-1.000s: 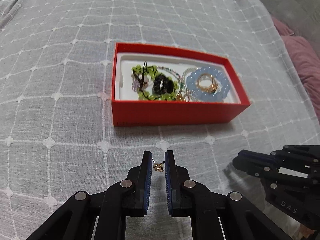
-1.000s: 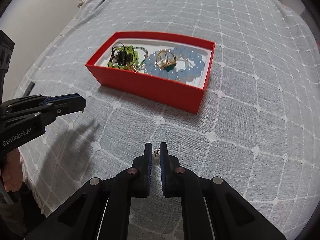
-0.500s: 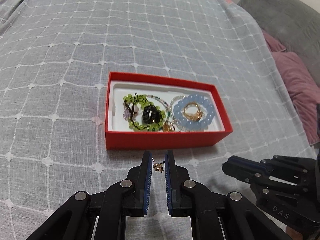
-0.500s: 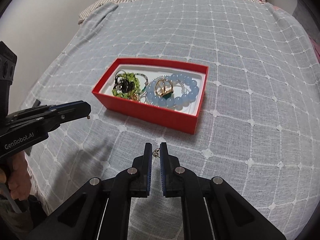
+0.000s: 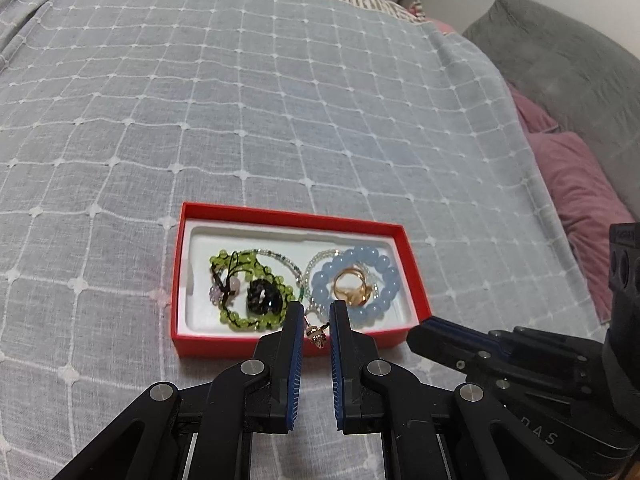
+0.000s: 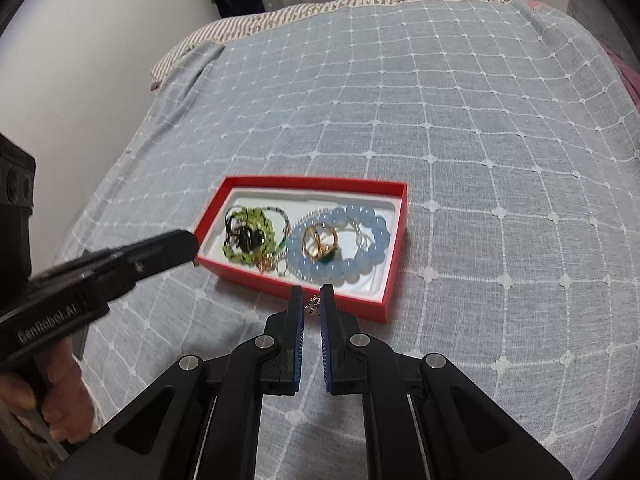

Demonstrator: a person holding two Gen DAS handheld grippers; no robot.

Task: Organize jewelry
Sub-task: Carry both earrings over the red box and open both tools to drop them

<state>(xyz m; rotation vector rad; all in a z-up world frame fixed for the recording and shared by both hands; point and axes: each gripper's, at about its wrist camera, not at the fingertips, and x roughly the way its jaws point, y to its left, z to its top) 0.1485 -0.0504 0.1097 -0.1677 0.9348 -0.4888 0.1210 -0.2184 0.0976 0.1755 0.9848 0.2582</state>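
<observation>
A red box (image 5: pixel 280 216) (image 6: pixel 362 304) with a white liner lies on the bed. It holds a green bead bracelet (image 5: pixel 240 264) (image 6: pixel 248 220), a blue bead bracelet (image 5: pixel 384 280) (image 6: pixel 360 264), a gold ring (image 5: pixel 354 288) (image 6: pixel 318 240) and thin bead strands. My left gripper (image 5: pixel 315 316) is shut on a small gold earring (image 5: pixel 316 334), just above the box's near wall. My right gripper (image 6: pixel 311 294) is shut on another small gold earring (image 6: pixel 312 305), at the box's near wall. Each gripper shows in the other's view, the right one (image 5: pixel 500 356) and the left one (image 6: pixel 120 264).
The grey bedspread (image 5: pixel 280 100) with a white grid covers the bed. Purple pillows (image 5: pixel 580 184) and a grey cushion (image 5: pixel 560 60) lie at the right. A white wall (image 6: pixel 80 60) borders the bed on the left in the right wrist view.
Both grippers have risen and tilted down toward the box, each still holding its earring. The box now sits lower in both views, right under the fingertips.
</observation>
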